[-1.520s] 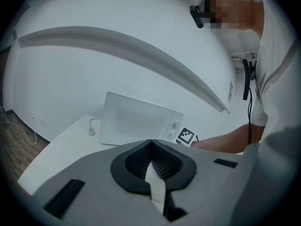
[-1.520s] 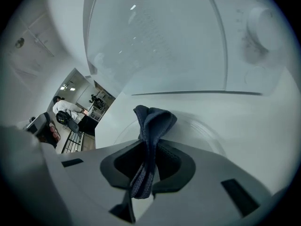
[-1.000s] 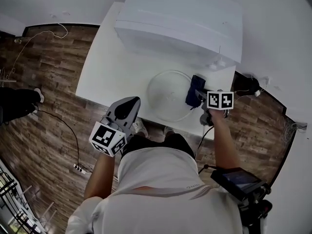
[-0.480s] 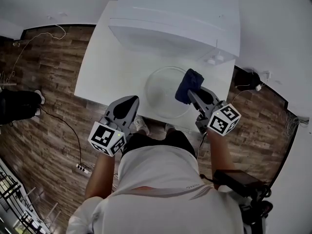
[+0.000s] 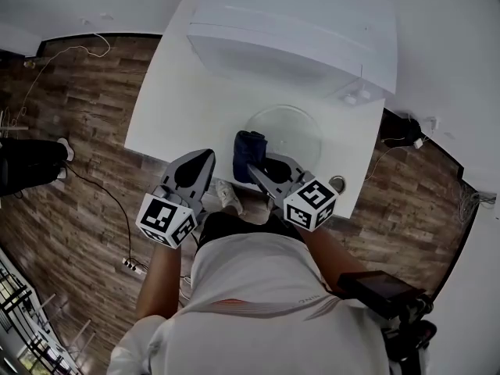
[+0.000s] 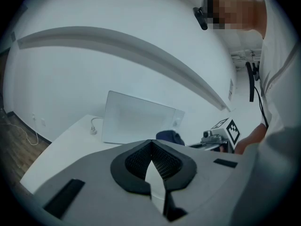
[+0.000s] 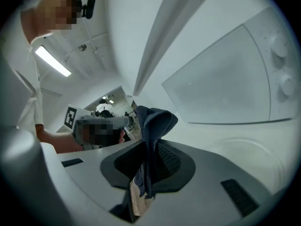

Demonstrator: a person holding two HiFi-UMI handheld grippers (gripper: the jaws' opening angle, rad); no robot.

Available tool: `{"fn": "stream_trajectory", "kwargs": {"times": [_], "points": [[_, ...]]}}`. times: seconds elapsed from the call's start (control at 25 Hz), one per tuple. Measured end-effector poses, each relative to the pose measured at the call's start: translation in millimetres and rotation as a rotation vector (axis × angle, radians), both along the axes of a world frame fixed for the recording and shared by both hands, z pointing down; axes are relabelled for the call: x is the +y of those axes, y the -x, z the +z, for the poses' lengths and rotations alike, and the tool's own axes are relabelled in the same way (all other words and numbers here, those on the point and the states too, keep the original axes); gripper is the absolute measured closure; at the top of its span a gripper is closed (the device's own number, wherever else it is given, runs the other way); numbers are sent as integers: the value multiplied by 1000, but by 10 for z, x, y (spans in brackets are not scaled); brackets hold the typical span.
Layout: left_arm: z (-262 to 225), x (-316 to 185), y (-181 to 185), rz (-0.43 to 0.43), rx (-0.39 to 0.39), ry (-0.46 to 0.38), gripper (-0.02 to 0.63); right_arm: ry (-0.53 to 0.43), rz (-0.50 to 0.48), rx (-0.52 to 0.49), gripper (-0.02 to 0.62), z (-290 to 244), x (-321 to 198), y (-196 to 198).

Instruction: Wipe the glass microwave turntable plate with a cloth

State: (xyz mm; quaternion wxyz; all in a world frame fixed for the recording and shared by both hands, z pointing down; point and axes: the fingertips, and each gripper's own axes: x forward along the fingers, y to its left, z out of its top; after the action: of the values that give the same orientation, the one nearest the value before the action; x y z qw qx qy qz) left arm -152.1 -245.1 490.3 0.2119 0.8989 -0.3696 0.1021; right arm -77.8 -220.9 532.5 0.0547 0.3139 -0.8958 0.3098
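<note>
The clear glass turntable plate [image 5: 291, 131] lies on the white table [image 5: 168, 108] in front of the white microwave [image 5: 297, 30]. My right gripper [image 5: 252, 167] is shut on a dark blue cloth [image 5: 250, 151], which hangs at the plate's front left edge. In the right gripper view the cloth [image 7: 153, 124] stands up from between the jaws, with the plate [image 7: 251, 157] low at the right. My left gripper [image 5: 206, 156] is shut and holds nothing, just off the table's front edge, left of the cloth. The left gripper view shows the cloth [image 6: 170, 136] past the closed tips.
A small round object [image 5: 337, 183] sits near the table's front right corner. Cables and a power strip [image 5: 125, 269] lie on the wooden floor at the left. The microwave's door [image 7: 221, 88] and knobs [image 7: 282, 62] face the plate.
My right gripper has swept left with the cloth, from the plate's right side to its front left edge. The left gripper has barely moved.
</note>
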Motion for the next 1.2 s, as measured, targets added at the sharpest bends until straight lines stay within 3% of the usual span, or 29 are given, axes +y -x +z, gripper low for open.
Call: {"fn": "stream_trajectory", "kwargs": {"times": [0.2, 0.36, 0.64, 1.2], "points": [[60, 23, 106, -8, 0, 20, 595, 333, -12, 74, 534, 806, 68, 166], [96, 58, 128, -5, 2, 33, 595, 455, 36, 95, 534, 1120, 74, 105], [125, -18, 118, 3, 1, 35, 595, 537, 121, 120, 534, 1291, 142, -315], [167, 16, -426, 94, 13, 50, 595, 599, 332, 124, 534, 1345, 424, -1462]]}}
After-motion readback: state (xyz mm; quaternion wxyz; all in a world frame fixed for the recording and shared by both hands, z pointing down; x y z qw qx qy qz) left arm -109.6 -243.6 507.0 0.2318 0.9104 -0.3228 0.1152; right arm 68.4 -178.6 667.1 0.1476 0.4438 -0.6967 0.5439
